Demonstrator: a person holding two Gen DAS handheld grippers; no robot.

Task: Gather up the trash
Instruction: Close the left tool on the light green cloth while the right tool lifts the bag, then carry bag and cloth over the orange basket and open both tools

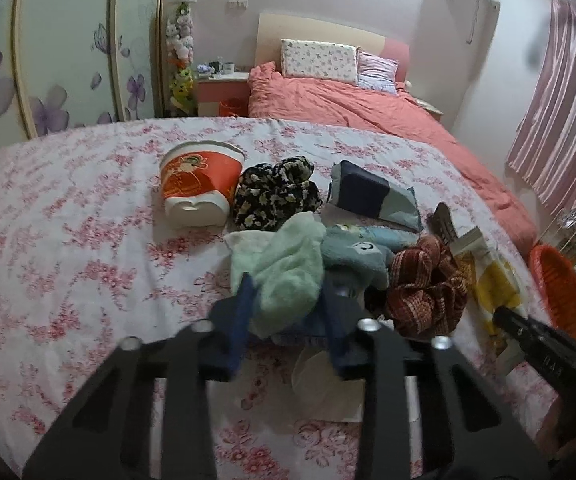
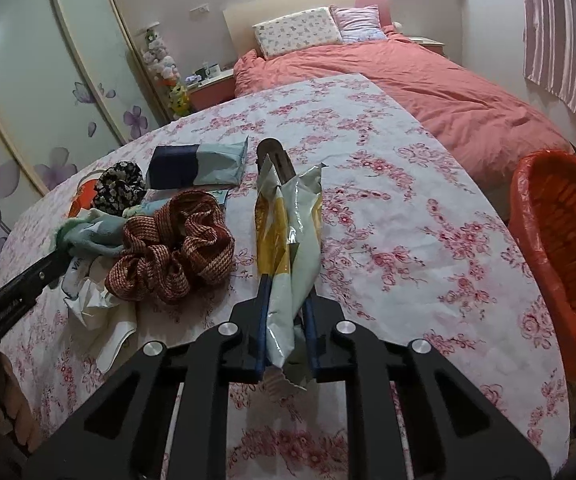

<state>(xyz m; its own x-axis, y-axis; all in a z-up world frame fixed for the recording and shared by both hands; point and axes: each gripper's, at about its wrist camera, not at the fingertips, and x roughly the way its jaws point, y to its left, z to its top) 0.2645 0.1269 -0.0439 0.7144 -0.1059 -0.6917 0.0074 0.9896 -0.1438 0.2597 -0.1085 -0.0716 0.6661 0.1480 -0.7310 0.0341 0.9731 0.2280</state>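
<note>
Right hand-held gripper [image 2: 288, 320]: blue fingers clamped on a yellow-and-white wrapper [image 2: 288, 236], which lies lengthwise between them on the flowered cloth of the bench [image 2: 407, 240].
Left hand-held gripper [image 1: 288, 312]: blue fingers pressed against both sides of a mint-green cloth [image 1: 288, 268], gripping it at the near edge of the pile.
Under the left gripper: crumpled white paper [image 1: 319, 384] lies on the bench, partly hidden by the fingers.
Beside the wrapper: a red-brown woven scrunchie [image 2: 176, 248], just to its left, not touching it.
Middle of pile: a blue plush cloth [image 1: 359, 252], touching the mint-green cloth.
Further back: a black flowered scrunchie [image 1: 276, 192], and to its right a navy-and-grey packet [image 1: 371, 196]; a brown strip [image 2: 276, 160] sticks out beyond the wrapper's far end.
Far left of pile: a red-and-white paper tub [image 1: 198, 184] on its side, touching the black scrunchie.
Right of bench: an orange bin [image 2: 563, 248] lined with an orange bag, standing off the bench edge.
Behind: a bed [image 2: 427, 88] with a pink cover.
</note>
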